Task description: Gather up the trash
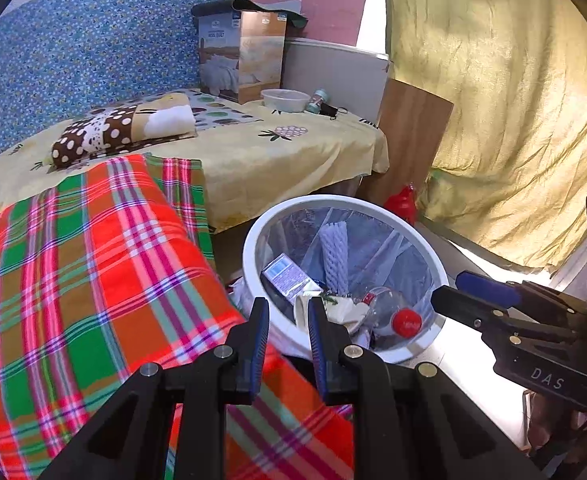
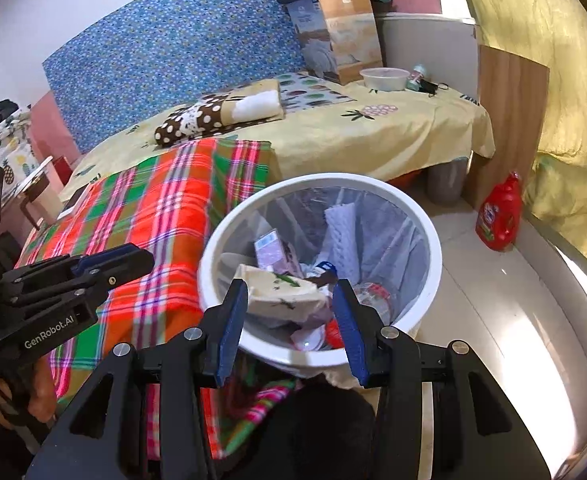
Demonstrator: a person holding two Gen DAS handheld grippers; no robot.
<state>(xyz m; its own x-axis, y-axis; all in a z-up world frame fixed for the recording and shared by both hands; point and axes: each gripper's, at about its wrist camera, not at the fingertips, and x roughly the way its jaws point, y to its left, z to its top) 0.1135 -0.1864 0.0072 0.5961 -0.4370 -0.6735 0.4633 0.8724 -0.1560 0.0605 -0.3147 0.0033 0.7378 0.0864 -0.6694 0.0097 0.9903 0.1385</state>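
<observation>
A white bin (image 1: 253,240) (image 2: 213,252) with a clear liner stands on the floor beside the bed. Inside lie a crumpled paper cup with green print (image 2: 281,288) (image 1: 341,308), a clear bottle with a red cap (image 1: 405,320), a white foam net (image 1: 335,256) (image 2: 345,228) and a blue-white packet (image 1: 285,276) (image 2: 269,248). My left gripper (image 1: 287,306) (image 2: 145,256) hovers over the bin's near-left rim, its jaws a narrow gap apart with nothing between them. My right gripper (image 2: 290,286) (image 1: 449,286) hangs above the bin, open wide and empty.
A red, green and orange plaid cloth (image 1: 93,260) drapes the bed's near end. On the yellow sheet (image 1: 273,152) sit a clear bowl (image 1: 285,100), a small jar and a quilt box (image 1: 241,56). A red detergent bottle (image 2: 499,216) stands by a wooden board (image 2: 509,100).
</observation>
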